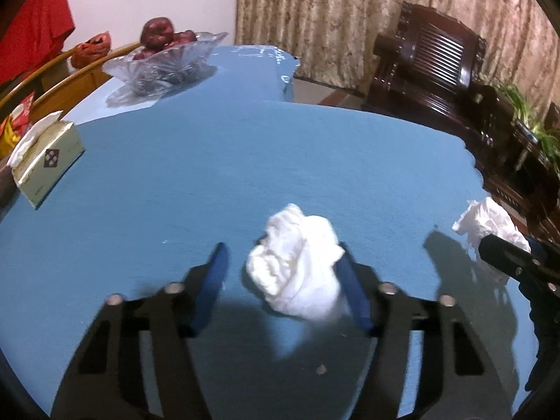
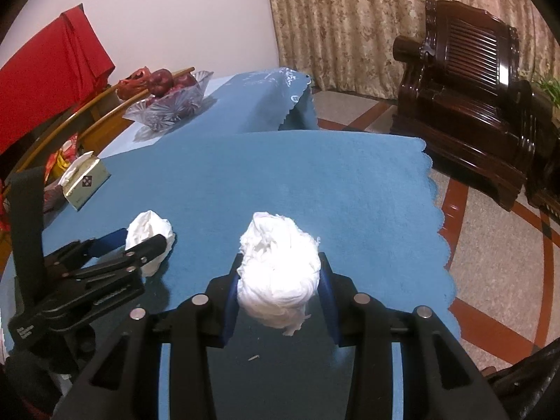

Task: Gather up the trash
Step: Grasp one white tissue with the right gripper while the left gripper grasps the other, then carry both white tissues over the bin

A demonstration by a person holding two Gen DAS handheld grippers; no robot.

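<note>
Two crumpled white tissues lie on the blue tablecloth point(image 1: 210, 175). In the left wrist view my left gripper point(image 1: 281, 255) is open; one tissue point(image 1: 297, 262) sits between its blue fingers, against the right finger and apart from the left one. My right gripper point(image 1: 518, 255) shows at the right edge with the other tissue point(image 1: 490, 220). In the right wrist view my right gripper point(image 2: 280, 262) is shut on that tissue point(image 2: 280, 269), both blue pads pressing its sides. My left gripper point(image 2: 140, 241) and its tissue point(image 2: 148, 227) show at the left.
A tissue box point(image 1: 45, 161) stands at the table's left. A glass bowl of red fruit point(image 1: 164, 59) stands at the back. A dark wooden armchair point(image 2: 469, 105) stands on the tiled floor right of the table edge point(image 2: 437, 210). Small crumbs point(image 1: 320, 369) lie near me.
</note>
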